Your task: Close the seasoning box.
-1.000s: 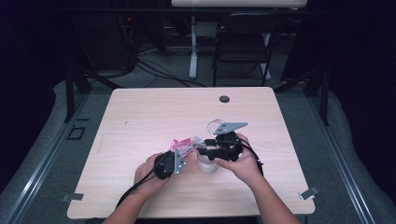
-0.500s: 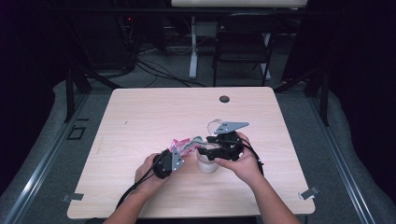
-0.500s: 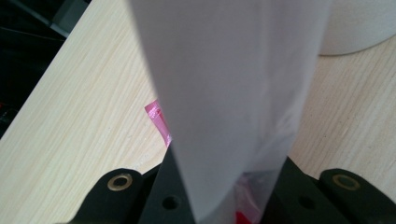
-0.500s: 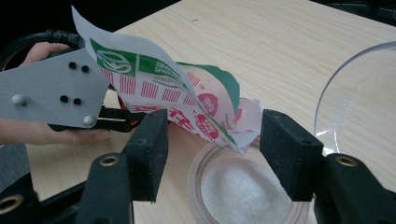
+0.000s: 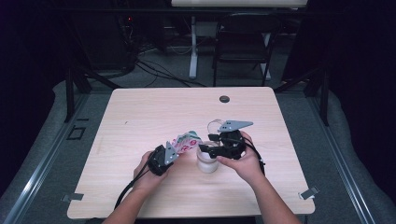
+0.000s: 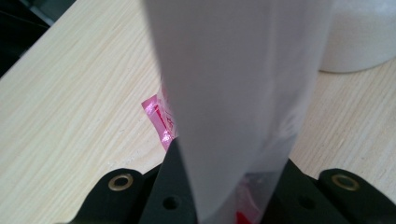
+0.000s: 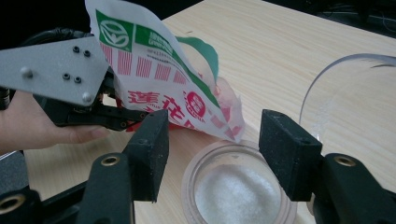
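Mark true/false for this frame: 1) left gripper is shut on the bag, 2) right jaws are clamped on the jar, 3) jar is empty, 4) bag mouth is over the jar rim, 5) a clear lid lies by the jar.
1) True: the left gripper is shut on the bag.
2) False: the right gripper is open, its jaws apart above the jar.
3) False: it holds white grains.
4) True.
5) True: the clear lid lies beside the jar.

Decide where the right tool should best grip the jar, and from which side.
Probably the jar's round wall just below the rim, approached from its right, where the right tool already hangs open. The bag in the left tool crowds its left.
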The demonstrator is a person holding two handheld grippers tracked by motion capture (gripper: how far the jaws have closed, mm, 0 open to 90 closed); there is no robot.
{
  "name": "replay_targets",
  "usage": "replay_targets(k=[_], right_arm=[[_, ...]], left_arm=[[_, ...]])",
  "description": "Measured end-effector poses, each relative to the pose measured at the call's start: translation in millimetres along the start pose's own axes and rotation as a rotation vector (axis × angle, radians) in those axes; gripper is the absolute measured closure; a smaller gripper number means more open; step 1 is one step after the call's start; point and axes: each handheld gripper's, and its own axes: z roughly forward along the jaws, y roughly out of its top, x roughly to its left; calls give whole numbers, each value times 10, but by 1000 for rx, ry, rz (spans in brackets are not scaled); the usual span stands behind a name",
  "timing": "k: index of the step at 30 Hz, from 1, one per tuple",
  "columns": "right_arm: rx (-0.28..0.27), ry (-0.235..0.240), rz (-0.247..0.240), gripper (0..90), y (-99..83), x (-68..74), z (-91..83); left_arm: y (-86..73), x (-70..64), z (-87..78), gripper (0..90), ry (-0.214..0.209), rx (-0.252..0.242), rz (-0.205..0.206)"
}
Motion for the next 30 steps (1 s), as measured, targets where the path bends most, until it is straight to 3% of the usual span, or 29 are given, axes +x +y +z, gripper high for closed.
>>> replay_targets(k=[14, 20, 24, 30], right_arm=[[-5, 8, 35, 464, -11, -27, -8], [-3, -1, 43, 464, -18, -47, 12], [-10, 2, 42, 463, -5, -38, 33], [-7, 16, 30, 463, 36, -23, 68]], left_arm=[[-101, 302, -99, 900, -70, -89, -217], [-161, 452, -262, 900, -30, -129, -266], [-231, 565, -426, 900, 23, -146, -298], [-325, 705, -638, 900, 70, -135, -330]])
